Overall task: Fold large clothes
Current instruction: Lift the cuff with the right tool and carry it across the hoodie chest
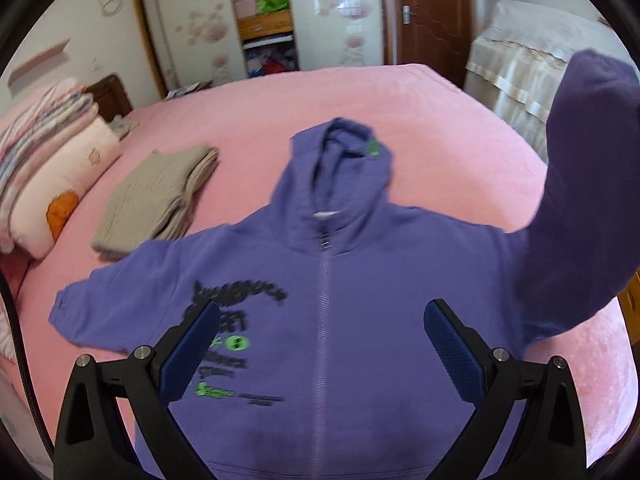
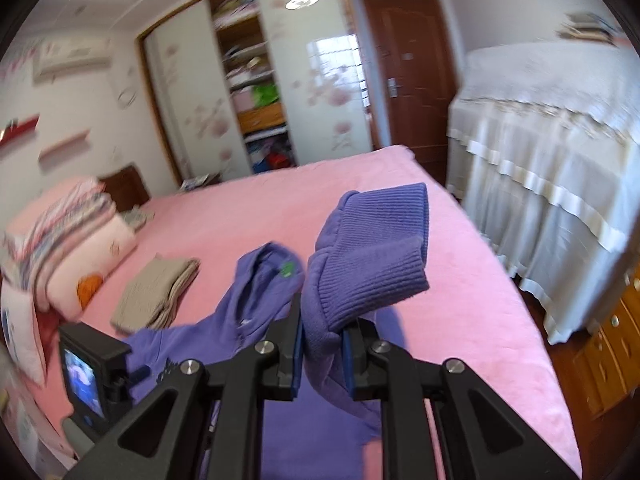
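Observation:
A purple zip hoodie lies face up on the pink bed, hood toward the far side, with black and green print on its chest. My left gripper is open and empty, hovering over the hoodie's chest. My right gripper is shut on the ribbed cuff of the hoodie's sleeve and holds it lifted above the bed. In the left wrist view that raised sleeve hangs at the right. The other sleeve lies flat at the left.
A folded beige garment lies on the bed left of the hoodie. Pillows and folded bedding are stacked at the far left. A covered piece of furniture stands right of the bed, an open wardrobe and a door behind.

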`<state>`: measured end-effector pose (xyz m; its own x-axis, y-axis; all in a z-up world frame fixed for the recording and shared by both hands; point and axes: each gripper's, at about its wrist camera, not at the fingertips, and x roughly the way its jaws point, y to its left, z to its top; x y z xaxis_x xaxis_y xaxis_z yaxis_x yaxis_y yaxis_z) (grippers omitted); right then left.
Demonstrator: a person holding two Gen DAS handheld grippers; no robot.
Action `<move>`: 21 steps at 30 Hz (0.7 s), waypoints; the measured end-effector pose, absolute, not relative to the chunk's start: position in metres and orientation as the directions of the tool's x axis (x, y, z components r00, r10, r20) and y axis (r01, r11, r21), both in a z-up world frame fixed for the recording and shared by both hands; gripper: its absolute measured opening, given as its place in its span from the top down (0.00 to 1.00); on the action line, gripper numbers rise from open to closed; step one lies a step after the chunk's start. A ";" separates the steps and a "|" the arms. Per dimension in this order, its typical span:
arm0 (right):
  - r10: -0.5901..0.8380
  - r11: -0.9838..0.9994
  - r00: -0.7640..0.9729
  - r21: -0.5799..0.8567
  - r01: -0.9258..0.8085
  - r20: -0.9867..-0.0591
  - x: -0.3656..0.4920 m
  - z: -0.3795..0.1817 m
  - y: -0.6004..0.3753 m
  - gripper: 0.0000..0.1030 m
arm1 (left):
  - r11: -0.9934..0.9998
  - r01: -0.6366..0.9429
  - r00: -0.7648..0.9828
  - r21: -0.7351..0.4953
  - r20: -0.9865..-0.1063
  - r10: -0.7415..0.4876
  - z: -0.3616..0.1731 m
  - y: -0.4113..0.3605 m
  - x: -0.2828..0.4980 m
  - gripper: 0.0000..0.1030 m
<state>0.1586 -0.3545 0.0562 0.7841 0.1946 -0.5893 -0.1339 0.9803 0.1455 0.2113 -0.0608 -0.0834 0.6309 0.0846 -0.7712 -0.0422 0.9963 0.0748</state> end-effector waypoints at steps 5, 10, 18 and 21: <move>0.191 0.980 0.717 0.091 -0.176 -0.671 0.196 0.002 -0.286 0.85 | 0.993 -0.116 0.595 0.024 -0.799 0.089 -0.105 0.008 0.219 0.01; 0.158 0.975 0.616 0.022 -0.222 -0.772 0.220 -0.069 -0.224 0.85 | 0.989 -0.144 0.576 0.013 -0.812 0.095 -0.130 0.050 0.227 0.01; 0.092 0.957 0.457 -0.049 -0.287 -0.885 0.237 -0.169 -0.164 0.73 | 0.980 -0.179 0.515 -0.091 -0.857 0.015 -0.175 0.090 0.240 0.01; 0.151 0.952 0.422 0.017 -0.305 -0.894 0.233 -0.175 -0.162 0.58 | 0.980 -0.168 0.507 -0.106 -0.862 -0.006 -0.183 0.091 0.242 0.01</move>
